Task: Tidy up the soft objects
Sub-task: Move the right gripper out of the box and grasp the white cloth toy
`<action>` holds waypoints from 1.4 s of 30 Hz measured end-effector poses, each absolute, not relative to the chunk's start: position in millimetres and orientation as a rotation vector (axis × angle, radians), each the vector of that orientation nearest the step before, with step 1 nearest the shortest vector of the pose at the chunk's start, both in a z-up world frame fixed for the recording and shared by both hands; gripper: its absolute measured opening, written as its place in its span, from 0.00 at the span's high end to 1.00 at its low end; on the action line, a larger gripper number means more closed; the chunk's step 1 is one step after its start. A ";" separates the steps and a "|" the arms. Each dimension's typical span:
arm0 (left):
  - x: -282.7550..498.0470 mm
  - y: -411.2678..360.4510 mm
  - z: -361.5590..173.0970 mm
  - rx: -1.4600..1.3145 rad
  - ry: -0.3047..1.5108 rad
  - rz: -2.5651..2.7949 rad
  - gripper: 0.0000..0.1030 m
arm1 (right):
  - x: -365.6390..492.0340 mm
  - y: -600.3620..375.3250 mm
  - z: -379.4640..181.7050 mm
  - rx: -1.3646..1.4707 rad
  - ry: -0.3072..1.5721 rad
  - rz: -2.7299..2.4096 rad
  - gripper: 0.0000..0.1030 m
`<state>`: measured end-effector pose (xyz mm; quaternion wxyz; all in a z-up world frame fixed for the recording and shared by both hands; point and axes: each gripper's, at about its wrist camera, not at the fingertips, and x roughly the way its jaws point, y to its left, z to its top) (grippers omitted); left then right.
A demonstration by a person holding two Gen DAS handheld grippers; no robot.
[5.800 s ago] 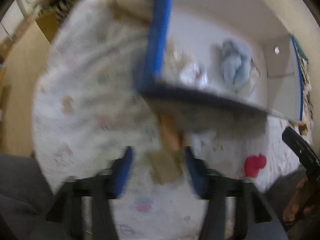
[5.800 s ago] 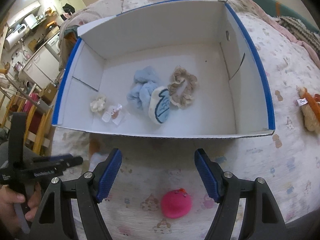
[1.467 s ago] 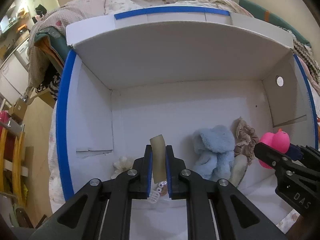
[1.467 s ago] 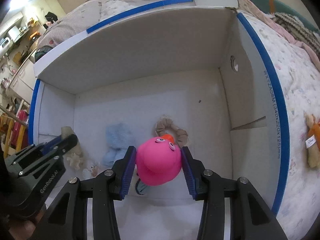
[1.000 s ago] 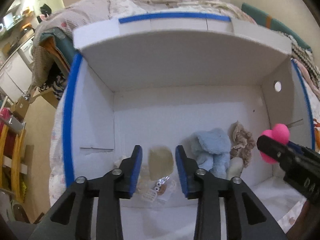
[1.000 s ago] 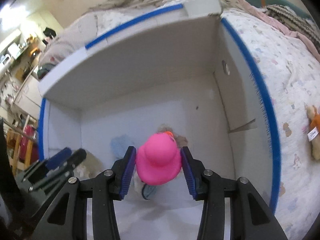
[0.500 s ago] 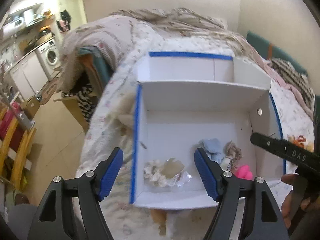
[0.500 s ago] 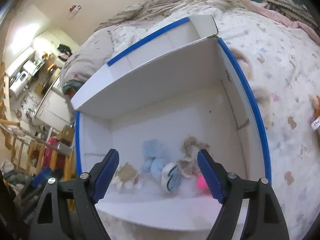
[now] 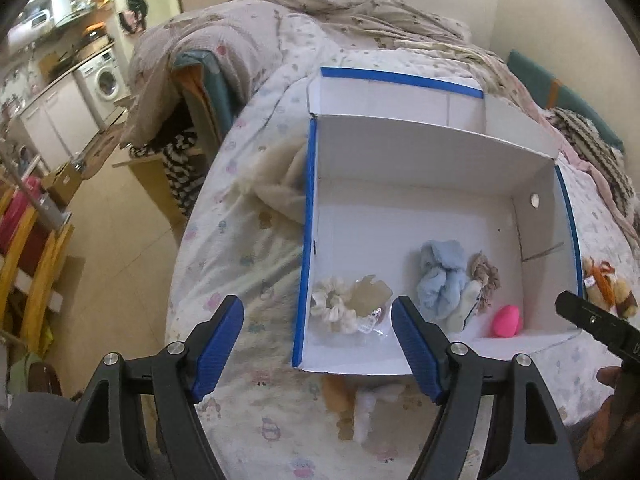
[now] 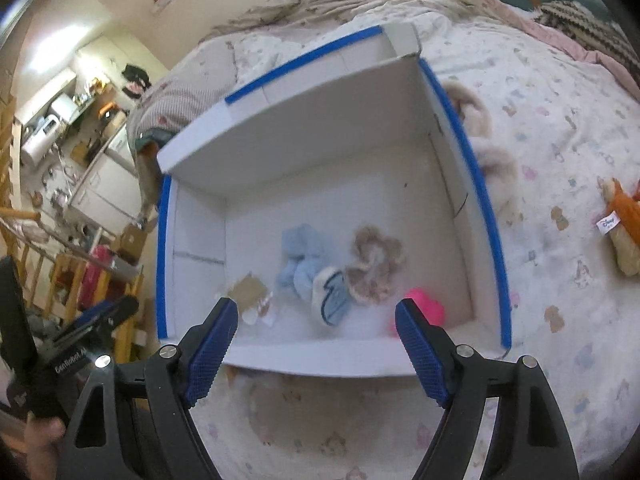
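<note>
You are working over a bed (image 9: 240,248) covered by a pale quilt printed with small cartoon figures, and the white cardboard box (image 9: 420,160) with blue-taped edges is sitting on it. Beyond the box, rumpled blankets (image 9: 360,12) are piling up against the wall; left of the box, the floor is dropping away toward a kitchen corner with a washing machine (image 9: 105,80).

Inside the box, along its near wall, a cream scrunchie (image 9: 332,306), a tan flat piece (image 9: 370,294), a light blue plush (image 9: 440,276), a beige scrunchie (image 9: 486,278) and a pink duck toy (image 9: 507,320) are lying. Your left hand-held gripper (image 9: 316,346) and right hand-held gripper (image 10: 316,344) are both hanging released and empty before the box.

Right of the box, an orange plush toy (image 10: 622,224) is being cut off by the frame. Just in front of the box, an orange-and-white thing (image 9: 352,400) is too blurred to name.
</note>
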<state>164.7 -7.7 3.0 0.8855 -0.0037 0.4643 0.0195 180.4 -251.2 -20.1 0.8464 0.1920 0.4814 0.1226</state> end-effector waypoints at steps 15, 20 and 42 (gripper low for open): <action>149.7 13.2 -49.1 -0.154 1.131 -0.041 0.28 | 152.5 -212.2 -39.4 0.324 1.043 0.277 0.17; 145.8 21.0 -62.5 -0.106 1.174 0.022 0.28 | 148.6 -180.9 -59.2 0.237 1.128 0.353 0.17; 150.0 50.0 -64.0 -0.185 1.205 0.101 0.28 | 173.6 -84.1 -145.6 -0.056 1.315 0.513 0.43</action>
